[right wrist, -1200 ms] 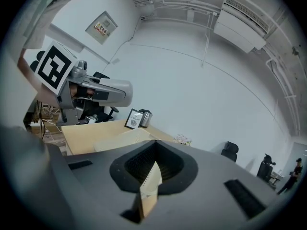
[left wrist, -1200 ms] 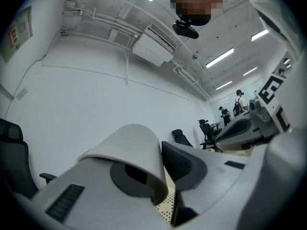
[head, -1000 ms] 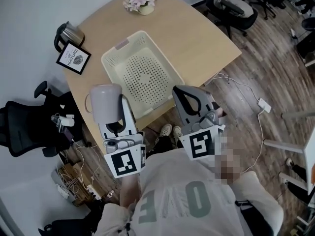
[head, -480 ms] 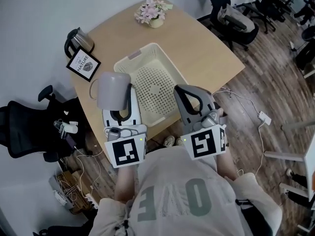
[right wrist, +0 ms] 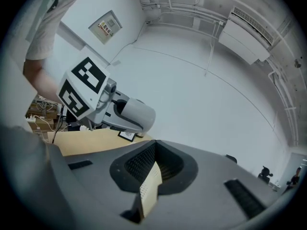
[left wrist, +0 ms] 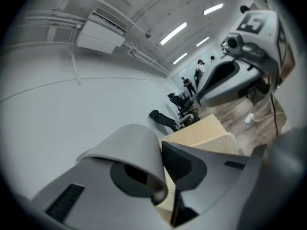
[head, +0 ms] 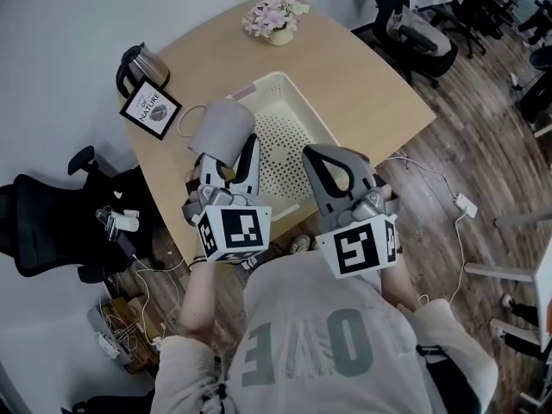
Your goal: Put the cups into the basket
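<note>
The left tool (head: pixel 226 158) had swung right, tilted, its clamped cup (head: pixel 222 132) over the basket (head: pixel 304 102) rim; the right tool (head: pixel 323 158) hovered closed, empty.

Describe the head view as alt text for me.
From above, the left claw holds a grey cup tilted over the left rim of the cream basket on a wooden table. The right claw grips the basket's near edge.

A kettle (head: pixel 142 61) and a framed print (head: pixel 151 110) sit close together at the counter's (head: pixel 362 76) left edge, with a flower pot (head: pixel 278 20) at its far corner. Office chairs (head: pixel 421 26) and a cable (head: pixel 431 166) are on the wood floor (head: pixel 492 136)
</note>
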Tool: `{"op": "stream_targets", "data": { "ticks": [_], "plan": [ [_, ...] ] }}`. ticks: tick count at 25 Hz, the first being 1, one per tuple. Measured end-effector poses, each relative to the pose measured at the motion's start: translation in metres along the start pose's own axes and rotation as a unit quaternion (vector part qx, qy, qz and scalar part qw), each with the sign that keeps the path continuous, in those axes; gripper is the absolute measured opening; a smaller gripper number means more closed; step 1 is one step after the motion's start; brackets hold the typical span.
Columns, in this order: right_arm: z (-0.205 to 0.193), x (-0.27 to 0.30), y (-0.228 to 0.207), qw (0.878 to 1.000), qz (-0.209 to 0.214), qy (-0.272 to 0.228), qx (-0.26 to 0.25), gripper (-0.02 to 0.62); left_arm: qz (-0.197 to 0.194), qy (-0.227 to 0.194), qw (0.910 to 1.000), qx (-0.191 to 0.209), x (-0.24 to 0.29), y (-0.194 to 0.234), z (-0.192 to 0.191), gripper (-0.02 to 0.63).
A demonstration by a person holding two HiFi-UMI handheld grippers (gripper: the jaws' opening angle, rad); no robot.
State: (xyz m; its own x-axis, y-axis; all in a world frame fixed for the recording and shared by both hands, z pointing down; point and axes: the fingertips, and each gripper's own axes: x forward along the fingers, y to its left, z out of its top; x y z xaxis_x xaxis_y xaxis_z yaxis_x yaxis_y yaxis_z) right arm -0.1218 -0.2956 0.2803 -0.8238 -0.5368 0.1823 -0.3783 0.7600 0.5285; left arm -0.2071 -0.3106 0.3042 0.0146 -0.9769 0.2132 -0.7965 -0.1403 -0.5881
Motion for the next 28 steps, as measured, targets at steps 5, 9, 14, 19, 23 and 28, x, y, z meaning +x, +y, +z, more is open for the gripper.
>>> {"op": "stream_targets", "data": {
  "ticks": [5, 9, 14, 19, 23, 28],
  "plan": [
    [-0.007, -0.001, -0.001, 1.0, -0.002, 0.01, 0.004, -0.003, -0.098, 0.115, 0.982, 0.113, 0.03, -0.021, -0.041, 0.071],
    [-0.018, -0.002, -0.003, 1.0, -0.003, 0.016, 0.019, -0.003, -0.177, 0.163, 0.9548, 0.174, 0.052, -0.047, -0.07, 0.071],
    [-0.028, -0.007, -0.002, 0.999, -0.012, 0.023, 0.045, -0.003, -0.263, 0.216, 0.9029, 0.263, 0.079, -0.084, -0.108, 0.071],
    [-0.044, -0.016, -0.003, 0.996, -0.019, 0.034, 0.077, -0.003, -0.328, 0.245, 0.8351, 0.367, 0.094, -0.115, -0.14, 0.071],
    [-0.055, -0.026, -0.01, 0.994, -0.026, 0.042, 0.101, -0.003, -0.389, 0.279, 0.7772, 0.408, 0.094, -0.14, -0.178, 0.071],
    [-0.074, -0.037, -0.017, 0.99, -0.049, 0.068, 0.116, -0.003, -0.426, 0.329, 0.7193, 0.438, 0.102, -0.148, -0.222, 0.067]
  ]
}}
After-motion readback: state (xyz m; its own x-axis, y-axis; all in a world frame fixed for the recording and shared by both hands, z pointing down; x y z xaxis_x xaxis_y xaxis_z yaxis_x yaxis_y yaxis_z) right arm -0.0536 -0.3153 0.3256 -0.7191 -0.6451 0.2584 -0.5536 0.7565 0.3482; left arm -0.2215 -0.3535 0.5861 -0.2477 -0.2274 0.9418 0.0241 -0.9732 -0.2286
